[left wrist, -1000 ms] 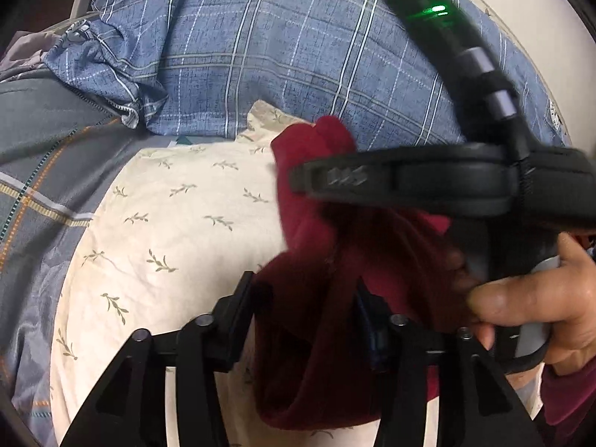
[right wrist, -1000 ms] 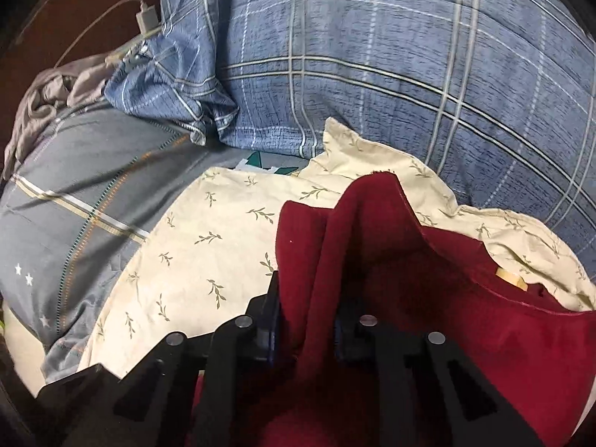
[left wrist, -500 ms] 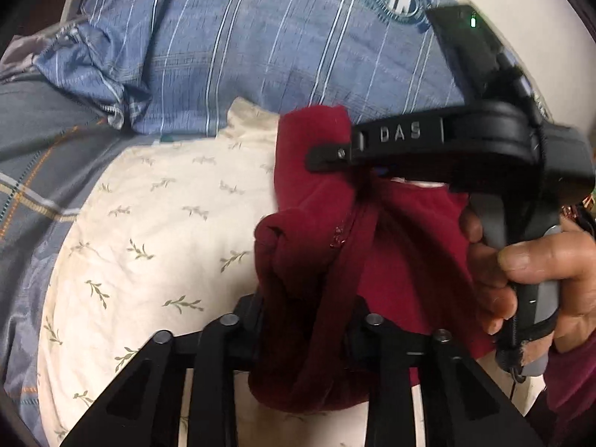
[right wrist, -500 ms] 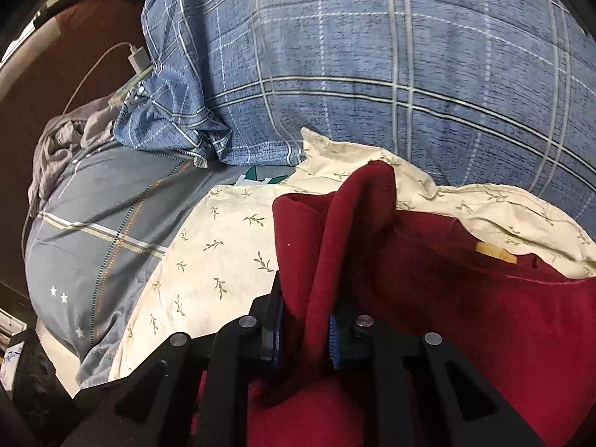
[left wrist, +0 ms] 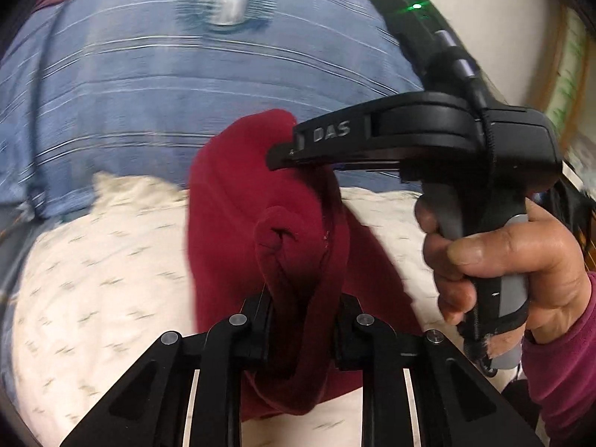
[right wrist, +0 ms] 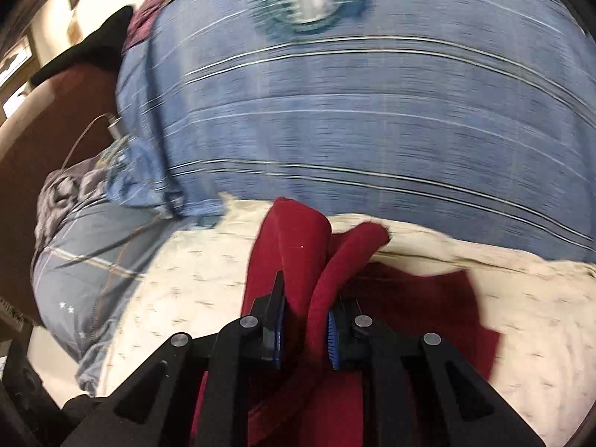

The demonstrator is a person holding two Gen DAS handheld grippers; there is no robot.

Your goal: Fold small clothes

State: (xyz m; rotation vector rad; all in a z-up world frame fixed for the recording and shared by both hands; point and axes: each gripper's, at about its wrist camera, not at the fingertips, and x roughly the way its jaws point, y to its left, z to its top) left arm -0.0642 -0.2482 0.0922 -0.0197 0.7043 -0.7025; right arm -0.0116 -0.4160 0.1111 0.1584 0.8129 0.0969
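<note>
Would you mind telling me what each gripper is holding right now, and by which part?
Both hold the red garment: the left gripper pinches a bunched fold, the right gripper a folded edge.

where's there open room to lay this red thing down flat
Free: the cream leaf-print sheet left of the red garment, bordered by the blue plaid pillow behind. Crowded: the right side, where the right tongs and hand sit.

Bunched dark-red garment (left wrist: pixel 238 193) on cream sheet
</note>
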